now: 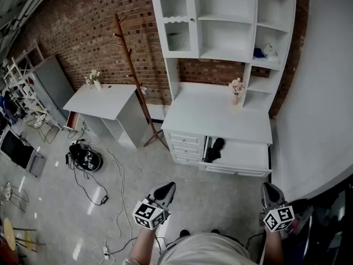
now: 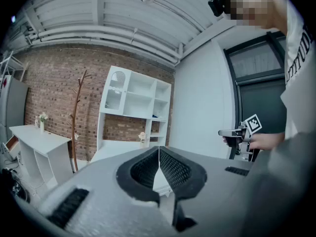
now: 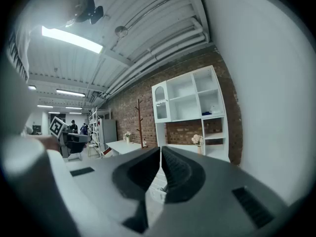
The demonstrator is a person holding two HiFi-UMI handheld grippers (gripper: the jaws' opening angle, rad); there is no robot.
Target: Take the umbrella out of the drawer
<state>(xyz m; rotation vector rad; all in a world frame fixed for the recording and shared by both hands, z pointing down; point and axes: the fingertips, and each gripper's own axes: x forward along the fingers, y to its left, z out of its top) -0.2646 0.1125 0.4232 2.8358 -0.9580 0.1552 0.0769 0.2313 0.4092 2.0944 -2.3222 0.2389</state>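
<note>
In the head view, a black folded umbrella (image 1: 214, 149) lies at the left end of the open drawer (image 1: 242, 154) of a white cabinet (image 1: 218, 115). Both grippers are held well short of it, over the floor. My left gripper (image 1: 164, 192) is shut with nothing in it, its jaws closed tip to tip (image 2: 159, 149). My right gripper (image 1: 271, 195) is also shut and empty (image 3: 161, 149). Both point roughly level toward the cabinet (image 2: 133, 102). The umbrella is hidden behind the jaws in both gripper views.
A small flower vase (image 1: 236, 90) stands on the cabinet top under a white shelf unit (image 1: 226, 21). A wooden coat stand (image 1: 135, 76) and a white desk (image 1: 105, 101) are to the left. Cables and a black object (image 1: 85, 158) lie on the floor. A white wall (image 1: 325, 93) runs along the right.
</note>
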